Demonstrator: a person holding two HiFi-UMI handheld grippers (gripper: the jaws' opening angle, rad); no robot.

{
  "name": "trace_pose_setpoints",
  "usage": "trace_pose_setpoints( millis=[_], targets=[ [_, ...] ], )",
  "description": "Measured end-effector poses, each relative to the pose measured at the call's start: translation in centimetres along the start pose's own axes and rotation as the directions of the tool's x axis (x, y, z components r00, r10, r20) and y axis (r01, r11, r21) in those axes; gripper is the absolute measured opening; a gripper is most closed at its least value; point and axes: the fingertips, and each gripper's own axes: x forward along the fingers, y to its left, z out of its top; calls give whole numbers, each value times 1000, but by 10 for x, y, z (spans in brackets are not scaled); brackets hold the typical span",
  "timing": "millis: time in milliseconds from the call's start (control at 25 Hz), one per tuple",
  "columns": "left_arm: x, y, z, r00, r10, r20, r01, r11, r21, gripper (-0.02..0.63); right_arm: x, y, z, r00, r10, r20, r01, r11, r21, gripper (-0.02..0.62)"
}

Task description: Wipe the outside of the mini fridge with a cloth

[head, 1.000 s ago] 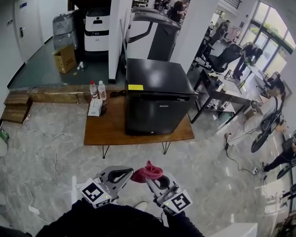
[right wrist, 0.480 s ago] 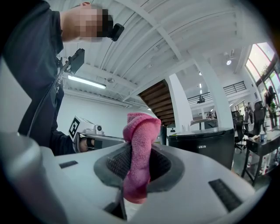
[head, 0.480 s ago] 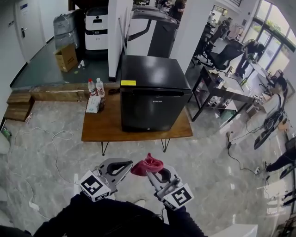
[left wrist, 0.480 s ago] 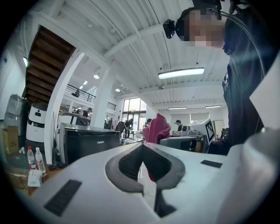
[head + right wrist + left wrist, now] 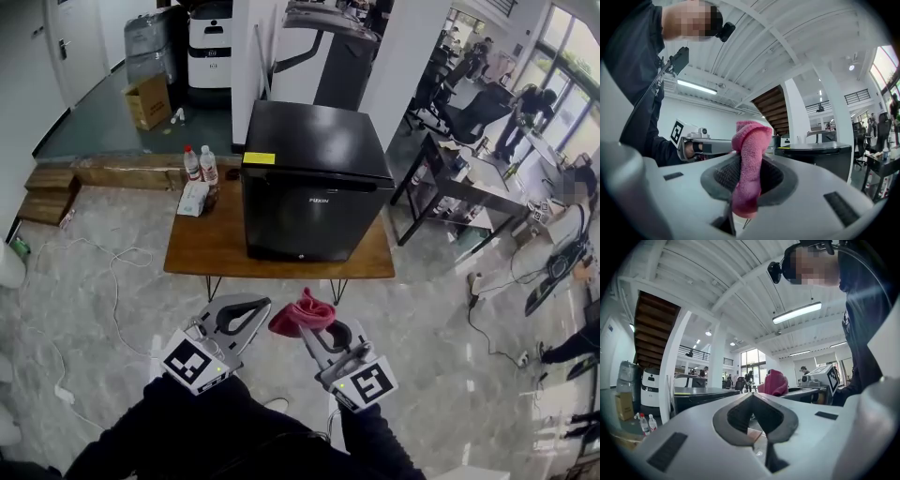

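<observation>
One pink cloth (image 5: 298,314) is clamped in the right gripper (image 5: 309,328), near centre. Beside it, the left gripper (image 5: 255,307) is closed on nothing (tips meeting). Far off, the fridge (image 5: 314,187) stands on a wooden table (image 5: 202,253), well apart from the cloth.

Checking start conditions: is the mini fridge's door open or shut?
Shut: the mini fridge door sits flush against its body, no gap visible.

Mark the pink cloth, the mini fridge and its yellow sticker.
pink cloth (image 5: 302,315): head view, bunched middle.
mini fridge (image 5: 314,225): head view, front door.
yellow sticker (image 5: 260,158): head view, sticker's centre.
</observation>
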Motion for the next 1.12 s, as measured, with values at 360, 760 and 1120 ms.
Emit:
trace_pose_setpoints(
  millis=[360, 760, 1120],
  targets=[
    [41, 122, 11, 991, 124, 43, -126, 991, 47, 5, 101, -66, 14, 1000, -8, -20, 6, 995, -101, 89],
    [111, 295, 44, 997, 58, 44, -59, 998, 35, 5, 264, -179, 67, 992, -112, -50, 98, 969, -226, 89],
    [184, 406, 57, 994, 106, 38, -109, 991, 78, 5, 381, -296, 84, 968, -175, -180, 87, 905, -416, 89]
  ],
)
